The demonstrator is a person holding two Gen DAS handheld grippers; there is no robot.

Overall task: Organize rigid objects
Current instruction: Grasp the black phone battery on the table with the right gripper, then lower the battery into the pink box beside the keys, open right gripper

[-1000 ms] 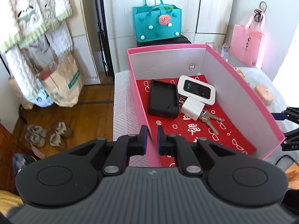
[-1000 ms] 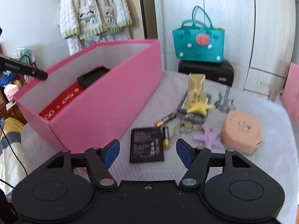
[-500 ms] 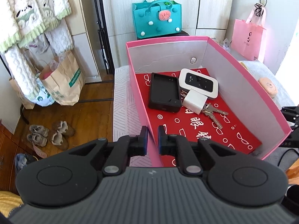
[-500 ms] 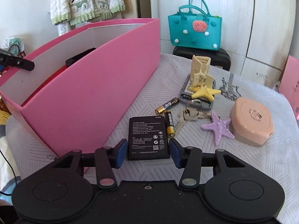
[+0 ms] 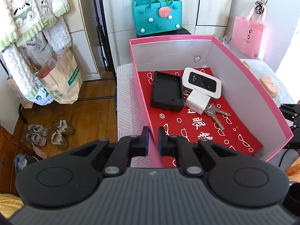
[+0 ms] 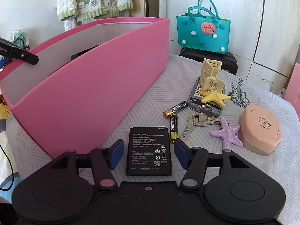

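Our left tongs (image 5: 153,139), low in the centre of the left wrist view, are clamped on the near wall of the pink box (image 5: 253,86), one pad on each face of the thin wall. Our right tongs (image 6: 149,151) stand about half open at the bottom of the right wrist view, with the flat black battery (image 6: 149,151) lying on the desk (image 6: 150,101) between the pads; a gap shows on each side, so they do not press on it. The box fills the left half of that view. Inside it, in the middle of the left wrist view, lie a black case (image 5: 166,91), a white router (image 5: 202,82), a white charger (image 5: 196,101) and keys (image 5: 215,114). Right of the box in the right wrist view sit a peach case (image 6: 260,131), a grey device (image 6: 205,103) under a cream clip (image 6: 211,75) and a yellow starfish (image 6: 214,97), then a purple starfish (image 6: 227,134), a key bunch (image 6: 196,121) and two AA batteries (image 6: 173,129) just above the flat battery.
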